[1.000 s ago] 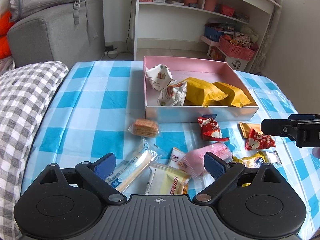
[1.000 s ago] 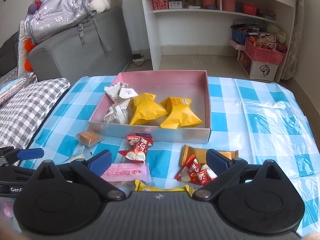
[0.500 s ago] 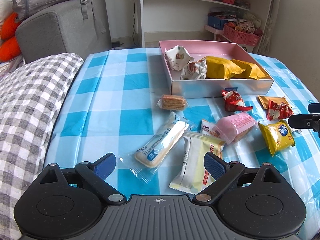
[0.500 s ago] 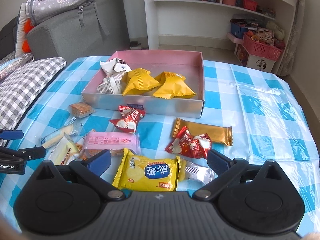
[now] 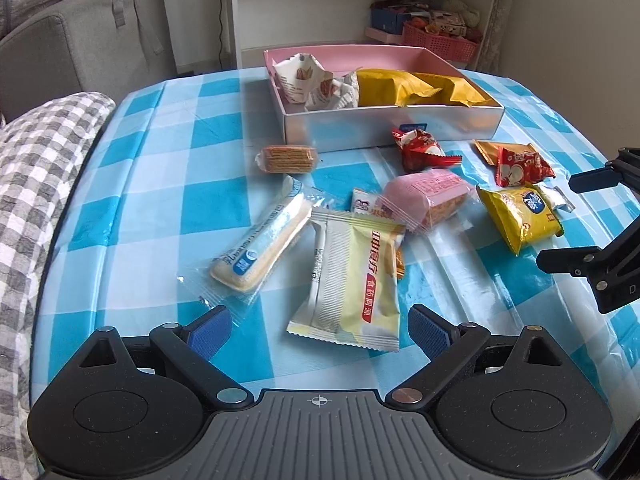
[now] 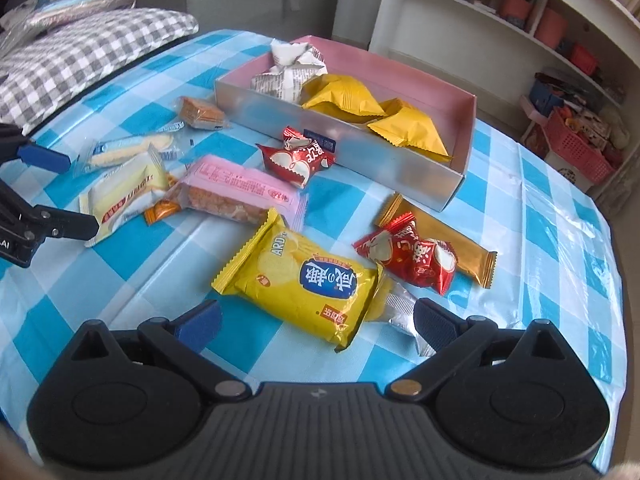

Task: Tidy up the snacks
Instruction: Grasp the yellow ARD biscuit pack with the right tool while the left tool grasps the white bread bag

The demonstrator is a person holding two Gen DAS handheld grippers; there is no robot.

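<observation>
Wide tabletop [image 5: 132, 184] under a blue-and-white checked cloth, filling most of both wrist views. Toward its far side, an open pink box [image 5: 392, 128] with pale outer walls. Inside the box: two white printed pouches [image 5: 300, 76] at the left end, two yellow packets [image 5: 420, 88] to their right; the pink floor at the far side showing bare. Judged roughly a third done: four snacks boxed, about nine loose.

Loose on the cloth in front of the box, well apart from the rim except where noted:
- pale yellow-and-white packet [image 5: 352, 276], nearest the left hand-held gripper
- long clear-wrapped wafer bar [image 5: 260, 248] just beside it
- pink-wrapped cake [image 5: 432, 196], overlapping a small sachet
- bright yellow chip bag [image 6: 308, 280], nearest the right hand-held gripper
- gold bar [image 6: 444, 240] with a red foil packet [image 6: 412, 260] lying across it
- second red foil packet [image 6: 296, 156] close against the box's front wall
- small cracker stack [image 5: 286, 159] off the box's left corner

Left hand-held gripper [image 5: 320, 330]: jaws spread wide, holding nothing, low over the cloth with the pale packet's near edge between its blue pads. Right hand-held gripper [image 6: 318, 322]: likewise wide apart and empty, framing the near end of the chip bag.
</observation>
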